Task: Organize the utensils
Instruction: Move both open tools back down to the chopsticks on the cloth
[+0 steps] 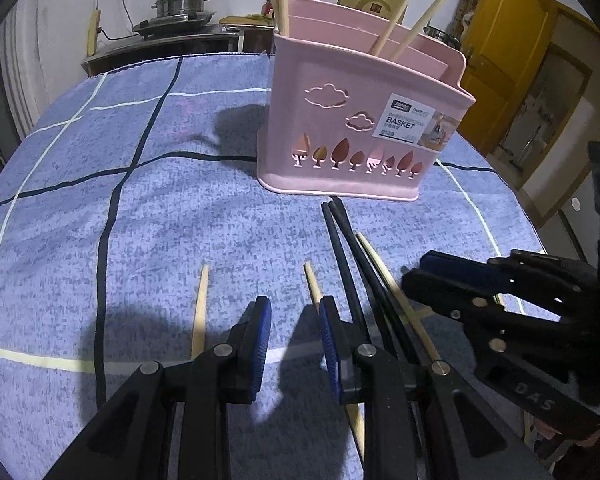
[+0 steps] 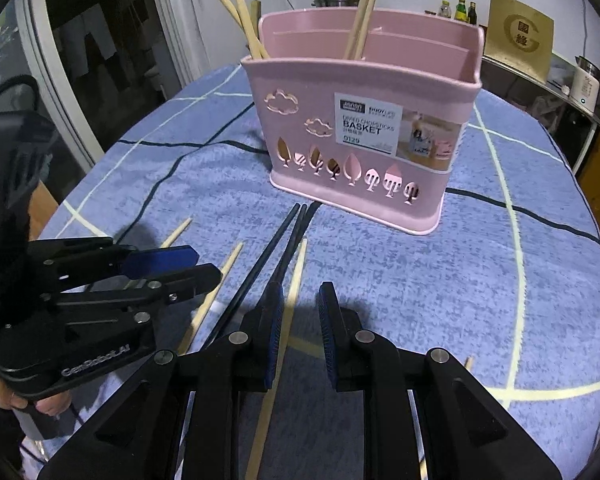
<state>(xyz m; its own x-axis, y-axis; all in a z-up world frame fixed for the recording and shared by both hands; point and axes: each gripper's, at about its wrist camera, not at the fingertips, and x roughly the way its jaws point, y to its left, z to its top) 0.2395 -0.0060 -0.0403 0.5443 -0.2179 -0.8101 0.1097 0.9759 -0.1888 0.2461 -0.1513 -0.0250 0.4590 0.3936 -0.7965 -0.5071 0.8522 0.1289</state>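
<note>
Setting: tabletop [image 1: 148, 208] under a blue checked cloth; pink basket [image 1: 352, 136] stands upright toward the far side, printed label facing the cameras.
Basket contents: four pale wooden chopsticks already stand inside, two leaning at one end [image 2: 240, 12] and two in a middle compartment [image 2: 364, 8].
Loose items: pair of black chopsticks [image 2: 284, 236] lies side by side, far tips just short of the basket's base; a pale chopstick [image 2: 288, 312] lies just to their right; two more pale chopsticks [image 1: 200, 312] lie further left on the cloth, well apart from each other.
Left gripper [image 1: 295, 336]: jaws apart, nothing between them; it hangs low over the cloth, one pale chopstick passing under its right finger.
Right gripper [image 2: 300, 328]: jaws apart, empty; the pale chopstick beside the black pair runs along the inner face of its left finger.
Step in hand (judgement): picking up that pale chopstick with the right gripper.
How to do it well: centre the stick in the gap, lower until the pads bracket it, close near mid-length so it does not pivot; keep clear of the black pair alongside. Lift, tip it upright, then drop it into the compartment with the other pale ones.
Risk: thin round stick may roll on the soft cloth.
</note>
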